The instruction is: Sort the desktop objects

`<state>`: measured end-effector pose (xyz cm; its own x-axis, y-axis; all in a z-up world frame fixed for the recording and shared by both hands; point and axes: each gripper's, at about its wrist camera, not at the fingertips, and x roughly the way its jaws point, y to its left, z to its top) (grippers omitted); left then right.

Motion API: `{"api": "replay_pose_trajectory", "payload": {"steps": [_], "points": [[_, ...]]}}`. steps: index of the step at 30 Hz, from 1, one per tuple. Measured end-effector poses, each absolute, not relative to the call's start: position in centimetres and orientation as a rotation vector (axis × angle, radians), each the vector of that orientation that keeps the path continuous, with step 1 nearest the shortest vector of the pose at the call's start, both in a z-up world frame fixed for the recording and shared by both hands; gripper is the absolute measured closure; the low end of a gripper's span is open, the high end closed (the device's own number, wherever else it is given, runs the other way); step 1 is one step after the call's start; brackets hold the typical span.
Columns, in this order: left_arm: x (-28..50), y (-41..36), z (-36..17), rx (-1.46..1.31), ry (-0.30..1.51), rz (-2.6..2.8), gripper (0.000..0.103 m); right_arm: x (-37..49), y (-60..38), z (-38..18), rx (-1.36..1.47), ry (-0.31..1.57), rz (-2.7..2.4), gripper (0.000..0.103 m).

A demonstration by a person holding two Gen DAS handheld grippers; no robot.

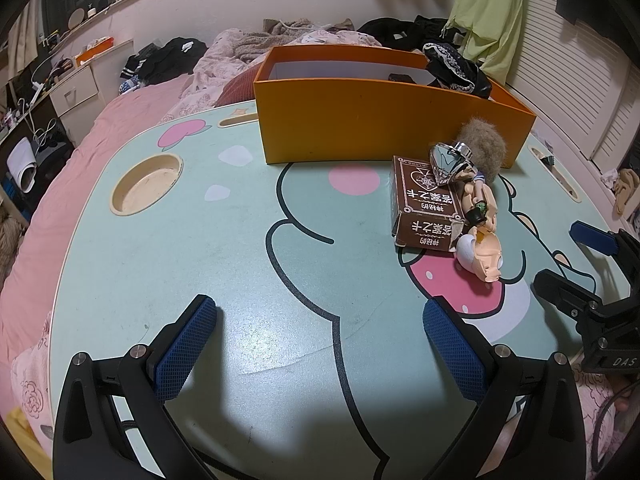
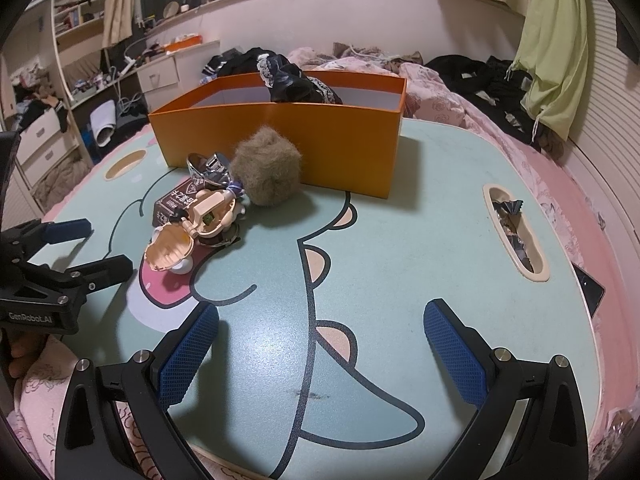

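A home bedroom: a cartoon-printed lap surface (image 1: 200,264) sits on a bed with pink bedding (image 1: 60,184), crumpled clothes (image 2: 492,80) beyond its far edge, drawers (image 2: 160,74) and cluttered shelves (image 2: 76,12) along the wall.

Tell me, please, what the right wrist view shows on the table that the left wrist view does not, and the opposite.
Only the right wrist view shows the dark flat device at the table's right edge. Only the left wrist view shows the round cup recess clearly and the printed top of the brown box. Both show the orange box with black fabric over its rim, the furry ball, the doll parts, and both open grippers, left and right.
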<state>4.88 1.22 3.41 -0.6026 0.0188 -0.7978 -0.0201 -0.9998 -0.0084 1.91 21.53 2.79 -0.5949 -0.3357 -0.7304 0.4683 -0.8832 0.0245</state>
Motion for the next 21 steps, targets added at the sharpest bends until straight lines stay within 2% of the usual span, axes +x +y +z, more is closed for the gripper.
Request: {"api": "replay_pose_trajectory", "payload": {"steps": [11, 21], "points": [[5.0, 1.2, 3.4, -1.389, 0.001, 2.793, 0.0, 2.0, 21.7, 3.0, 1.063, 0.204, -2.444, 0.001], [4.8, 1.1, 3.3, -1.39, 0.0, 2.794, 0.0, 1.0, 17.6, 6.0, 1.021, 0.073, -2.326, 0.02]]}}
